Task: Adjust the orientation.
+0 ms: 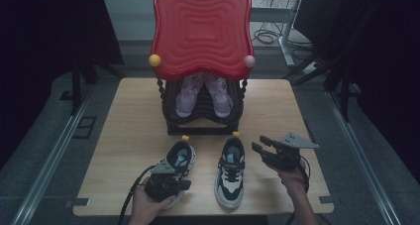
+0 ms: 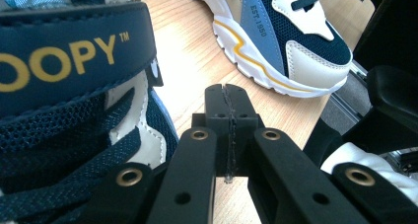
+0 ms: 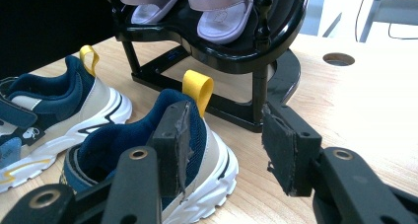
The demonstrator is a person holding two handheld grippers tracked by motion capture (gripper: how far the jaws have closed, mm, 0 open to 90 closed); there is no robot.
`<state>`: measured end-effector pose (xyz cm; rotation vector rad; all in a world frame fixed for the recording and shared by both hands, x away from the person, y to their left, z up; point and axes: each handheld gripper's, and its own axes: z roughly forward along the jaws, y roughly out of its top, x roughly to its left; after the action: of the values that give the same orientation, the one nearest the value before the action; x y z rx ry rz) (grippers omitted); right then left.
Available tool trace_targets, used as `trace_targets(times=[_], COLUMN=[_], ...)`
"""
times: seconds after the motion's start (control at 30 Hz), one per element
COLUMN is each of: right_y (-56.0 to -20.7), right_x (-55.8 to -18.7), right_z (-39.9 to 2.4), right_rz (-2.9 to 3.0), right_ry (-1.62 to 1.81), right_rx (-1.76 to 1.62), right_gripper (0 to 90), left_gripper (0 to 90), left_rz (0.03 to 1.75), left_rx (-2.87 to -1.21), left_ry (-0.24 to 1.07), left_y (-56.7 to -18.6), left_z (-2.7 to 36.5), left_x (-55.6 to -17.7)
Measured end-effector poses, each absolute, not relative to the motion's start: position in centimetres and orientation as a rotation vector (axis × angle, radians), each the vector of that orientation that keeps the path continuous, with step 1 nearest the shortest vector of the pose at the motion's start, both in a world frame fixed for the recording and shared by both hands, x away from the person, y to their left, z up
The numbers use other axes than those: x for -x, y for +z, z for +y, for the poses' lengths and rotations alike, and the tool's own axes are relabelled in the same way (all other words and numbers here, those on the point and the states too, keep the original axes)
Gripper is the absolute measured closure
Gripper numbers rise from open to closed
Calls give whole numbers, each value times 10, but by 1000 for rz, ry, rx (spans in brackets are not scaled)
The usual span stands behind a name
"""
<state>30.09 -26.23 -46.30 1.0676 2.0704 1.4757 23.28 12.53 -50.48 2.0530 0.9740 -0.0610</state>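
Navy-and-cream sneakers (image 1: 231, 170) with yellow tabs, lilac sandals (image 1: 204, 93), red ridged tray (image 1: 201, 29).

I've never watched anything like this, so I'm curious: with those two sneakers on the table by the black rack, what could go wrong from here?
1. The left gripper has its jaws shut and empty beside the left navy-and-cream sneaker; it may shove the shoe instead of gripping it.
2. The right navy-and-cream sneaker lies near the wooden table's front edge; a nudge could tip it off.
3. The open right gripper might bump the black shoe rack holding the lilac sandals.
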Motion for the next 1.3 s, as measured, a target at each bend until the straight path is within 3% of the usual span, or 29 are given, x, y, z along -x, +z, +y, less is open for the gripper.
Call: trace_targets(times=[1.3], right_y=[-461], right_x=[-302], right_z=[-269], right_rz=[2043], right_ry=[1449], right_rx=[-1109], right_gripper=[533], left_gripper=[899], left_rz=[1064], left_rx=[-2094], left_ry=[-3], left_y=[-504], left_z=[155], left_x=[-228])
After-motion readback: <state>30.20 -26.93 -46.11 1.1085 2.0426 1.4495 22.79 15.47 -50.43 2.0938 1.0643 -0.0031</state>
